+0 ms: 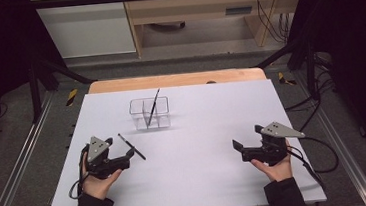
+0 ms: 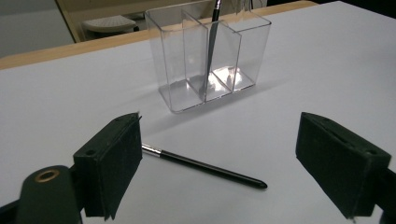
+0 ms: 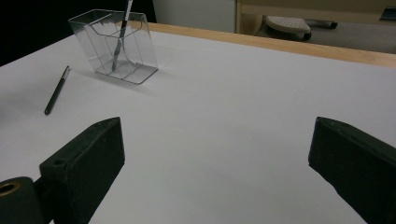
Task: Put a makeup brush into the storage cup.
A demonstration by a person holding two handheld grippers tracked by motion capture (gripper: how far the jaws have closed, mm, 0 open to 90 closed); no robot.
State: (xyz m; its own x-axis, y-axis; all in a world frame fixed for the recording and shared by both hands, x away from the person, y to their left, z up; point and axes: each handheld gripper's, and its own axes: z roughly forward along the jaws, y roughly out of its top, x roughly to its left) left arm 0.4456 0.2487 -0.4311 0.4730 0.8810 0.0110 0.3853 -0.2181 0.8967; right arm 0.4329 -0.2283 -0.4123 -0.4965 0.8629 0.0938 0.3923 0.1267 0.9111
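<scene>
Brush [image 2: 205, 166] lying flat on the white table [image 1: 203, 181] between the wide-open jaws of the left gripper [image 2: 233, 163] looks thin, light and stiff, likely to roll, so I'd pinch its black middle, while the right gripper [image 3: 219, 172] waits wide open, holding nothing.

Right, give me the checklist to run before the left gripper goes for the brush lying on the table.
1. Left gripper open: ok, fingers stand wide apart.
2. Loose brush between the fingers' line: ok, it lies flat on the white table, untouched.
3. Path to the brush clear: ok, nothing lies in between.
4. Clear organizer upright: ok, one brush already leans inside.
5. A free compartment: ok, outer ones look empty.
6. Right gripper out of the way: ok, open, far to the side.
</scene>
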